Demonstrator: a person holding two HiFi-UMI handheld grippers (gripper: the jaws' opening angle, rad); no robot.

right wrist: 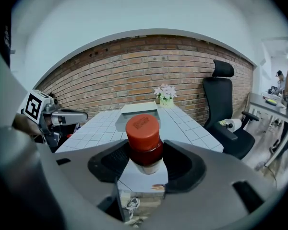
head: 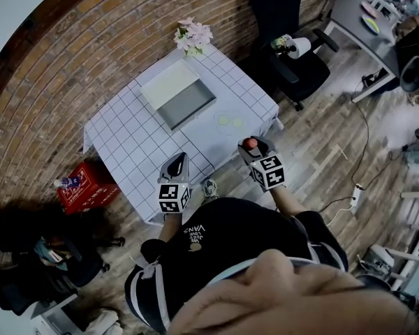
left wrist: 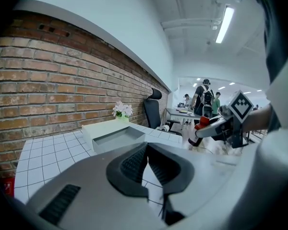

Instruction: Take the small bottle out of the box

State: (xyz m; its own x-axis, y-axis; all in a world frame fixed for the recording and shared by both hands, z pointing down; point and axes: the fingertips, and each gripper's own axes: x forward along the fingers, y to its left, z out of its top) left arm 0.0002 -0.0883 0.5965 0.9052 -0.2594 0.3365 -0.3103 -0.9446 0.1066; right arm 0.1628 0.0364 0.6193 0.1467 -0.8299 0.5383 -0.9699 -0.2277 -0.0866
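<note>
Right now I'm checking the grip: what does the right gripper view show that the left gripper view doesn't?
Only the right gripper view: both pads of the right gripper pressing the small bottle by its sides. Only the left gripper view: the left gripper shut and empty, plus people far back. Both: the open box, flowers, tiled table, brick wall, black chair.

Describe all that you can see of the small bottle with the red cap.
The small bottle has a wide red cap, a dark body and a pale base. With its cap uppermost, it is clamped at its sides by the right gripper, in the air over the near edge of the table, outside the box.
</note>
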